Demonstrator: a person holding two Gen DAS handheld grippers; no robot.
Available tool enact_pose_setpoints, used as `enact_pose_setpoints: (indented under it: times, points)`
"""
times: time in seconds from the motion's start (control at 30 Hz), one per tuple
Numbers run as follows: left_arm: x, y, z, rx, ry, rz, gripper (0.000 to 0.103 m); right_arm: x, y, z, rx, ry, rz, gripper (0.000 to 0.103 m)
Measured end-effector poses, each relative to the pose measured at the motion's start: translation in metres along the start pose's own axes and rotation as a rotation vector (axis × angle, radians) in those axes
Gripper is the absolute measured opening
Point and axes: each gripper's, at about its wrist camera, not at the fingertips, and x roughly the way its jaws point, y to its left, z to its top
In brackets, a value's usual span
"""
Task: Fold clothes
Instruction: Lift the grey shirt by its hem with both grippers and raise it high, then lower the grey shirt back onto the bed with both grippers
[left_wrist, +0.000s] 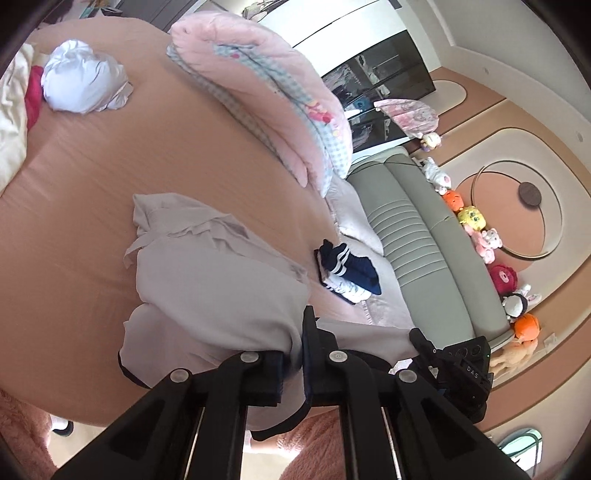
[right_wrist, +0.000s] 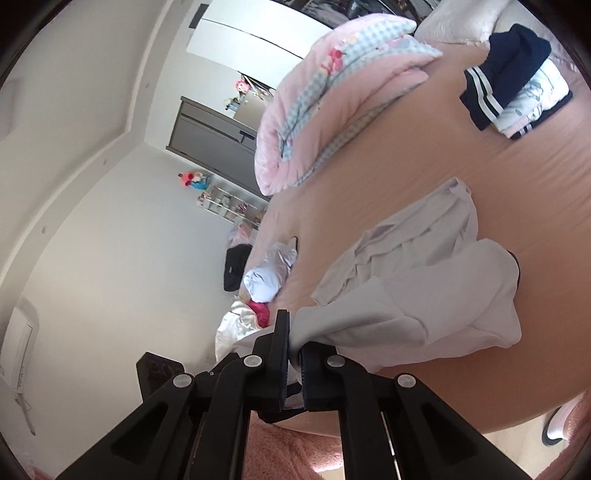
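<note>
A pale grey garment (left_wrist: 207, 280) lies rumpled on the bed (left_wrist: 92, 192), near its front edge, part of it doubled over so that a dark trim shows along one hem. Both tongs grip it at that near edge. The left tongs (left_wrist: 293, 363) are pressed together on a bunch of the grey cloth, which swells up between the black fingers (left_wrist: 310, 332). The right tongs (right_wrist: 293, 354) likewise pinch a corner of the same garment (right_wrist: 417, 295), the cloth pulled from there across the sheet.

Beyond the garment, towards the headboard (left_wrist: 417, 236), sits a small stack of folded clothes (left_wrist: 347, 273), navy with white stripes on top. A pink quilt (left_wrist: 266, 96) lies folded across the far side of the bed. Well apart, at the other end, rests a white bundle (left_wrist: 83, 81) beside something red (left_wrist: 33, 96). Plush toys (left_wrist: 480, 229) line the ledge behind the headboard.
</note>
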Motion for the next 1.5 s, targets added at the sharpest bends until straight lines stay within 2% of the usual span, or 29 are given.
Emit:
enact_pose_setpoints:
  times: [0.1,0.3,0.37,0.43,0.53,0.6,0.63,0.7,0.77,0.83,0.9,1.0,1.07,1.17,1.2,1.27,1.3,1.4,1.43,1.5]
  points:
    - [-0.019,-0.025,0.010,0.043,-0.041,-0.066,0.006,-0.019,0.020,0.012,-0.018,-0.052,0.058,0.004]
    - [-0.056,-0.087,0.036,0.173,-0.128,-0.168,0.006,-0.065,0.088,0.035,-0.158,-0.168,0.164,0.004]
    - [-0.050,-0.089,0.043,0.183,-0.118,-0.136,0.006,-0.068,0.101,0.040,-0.195,-0.178,0.124,0.004]
    - [-0.032,-0.075,0.049,0.166,-0.087,-0.080,0.006,-0.059,0.099,0.042,-0.221,-0.162,0.038,0.004]
    - [0.013,-0.035,0.057,0.086,0.003,-0.020,0.006,-0.020,0.061,0.042,-0.184,-0.067,-0.110,0.004]
    - [0.046,-0.014,0.068,0.066,0.043,0.057,0.006,0.012,0.030,0.044,-0.156,0.000,-0.214,0.004]
    - [0.061,-0.007,0.078,0.057,0.061,0.078,0.006,0.026,0.018,0.051,-0.144,0.018,-0.246,0.004]
    - [0.078,-0.015,0.107,0.046,0.077,0.075,0.006,0.050,0.000,0.069,-0.110,0.036,-0.272,0.004]
    - [0.069,-0.063,0.140,0.174,0.013,0.066,0.006,0.055,0.016,0.097,-0.118,-0.003,-0.241,0.004]
    - [0.039,-0.121,0.165,0.318,-0.095,0.005,0.006,0.044,0.028,0.098,-0.139,-0.033,-0.225,0.004]
    - [0.005,-0.168,0.178,0.423,-0.196,-0.042,0.006,0.032,0.035,0.093,-0.153,-0.055,-0.216,0.004]
    - [-0.034,-0.200,0.178,0.497,-0.291,-0.019,0.006,0.015,0.046,0.086,-0.175,-0.088,-0.202,0.004]
    - [-0.049,-0.189,0.170,0.488,-0.307,-0.023,0.006,0.003,0.054,0.081,-0.189,-0.110,-0.192,0.004]
    - [-0.039,-0.140,0.147,0.395,-0.238,0.027,0.006,-0.015,0.065,0.074,-0.211,-0.143,-0.178,0.004]
    - [-0.024,-0.119,0.138,0.365,-0.190,0.050,0.006,-0.021,0.069,0.072,-0.218,-0.154,-0.173,0.004]
    - [0.014,-0.062,0.113,0.252,-0.047,0.099,0.006,-0.033,0.076,0.067,-0.232,-0.175,-0.164,0.004]
    - [0.036,-0.030,0.099,0.190,0.031,0.122,0.006,-0.026,0.060,0.056,-0.202,-0.148,-0.190,0.004]
    - [0.099,0.054,0.052,0.045,0.223,0.251,0.006,0.017,-0.023,0.009,-0.085,-0.002,-0.349,0.004]
    - [0.114,0.076,0.036,-0.003,0.275,0.291,0.006,0.031,-0.045,-0.002,-0.058,0.040,-0.392,0.004]
    - [0.133,0.104,0.012,-0.072,0.346,0.321,0.006,0.055,-0.086,-0.024,-0.001,0.123,-0.458,0.004]
